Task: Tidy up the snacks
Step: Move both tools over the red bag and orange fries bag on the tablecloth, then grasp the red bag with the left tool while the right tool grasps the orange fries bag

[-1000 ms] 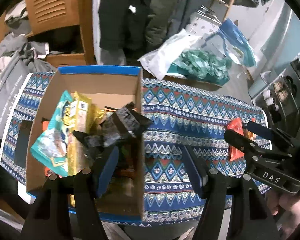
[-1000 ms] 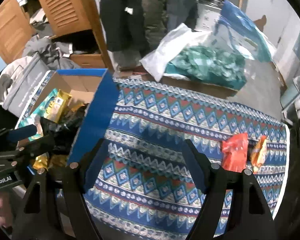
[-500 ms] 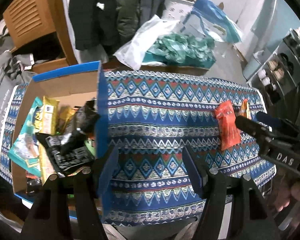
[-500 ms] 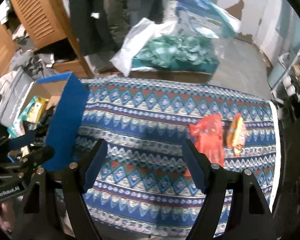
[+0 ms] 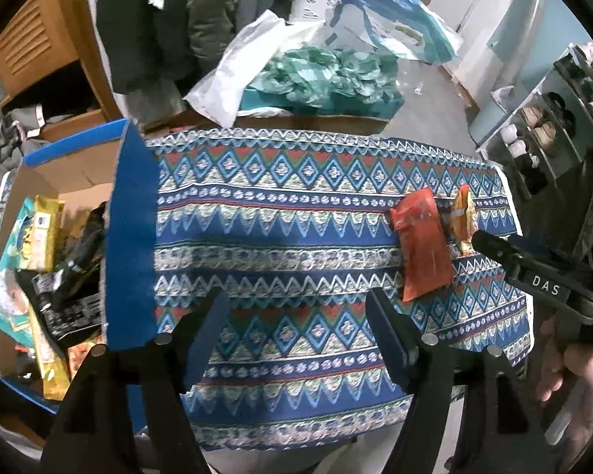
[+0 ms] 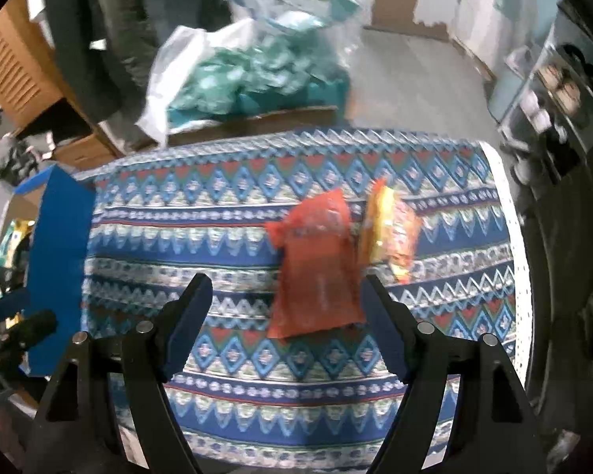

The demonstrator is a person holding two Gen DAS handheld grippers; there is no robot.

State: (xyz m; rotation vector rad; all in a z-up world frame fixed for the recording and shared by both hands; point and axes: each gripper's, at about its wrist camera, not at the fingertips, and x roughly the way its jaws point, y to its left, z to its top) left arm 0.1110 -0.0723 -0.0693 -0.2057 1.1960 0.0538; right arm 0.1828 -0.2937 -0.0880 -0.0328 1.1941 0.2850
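**Two packets left on the cloth**

Your left gripper [image 5: 296, 331] is empty over the patterned tablecloth [image 5: 280, 205], its jaws opening. Your right gripper [image 6: 284, 316] is spread wide, empty, above the red packet [image 6: 316, 272]. Just right of that lies the orange packet [image 6: 391, 237]. The cardboard box [image 5: 130, 237] of snacks stands well left.

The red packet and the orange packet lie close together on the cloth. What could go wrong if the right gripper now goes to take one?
1. The red packet and the orange packet lie almost touching, so the open right gripper might catch both or push one away.
2. Both lie near the edge of the patterned cloth; a nudge could send the orange packet off it.
3. The packets lie flat, so the fingers may pinch the cloth too.
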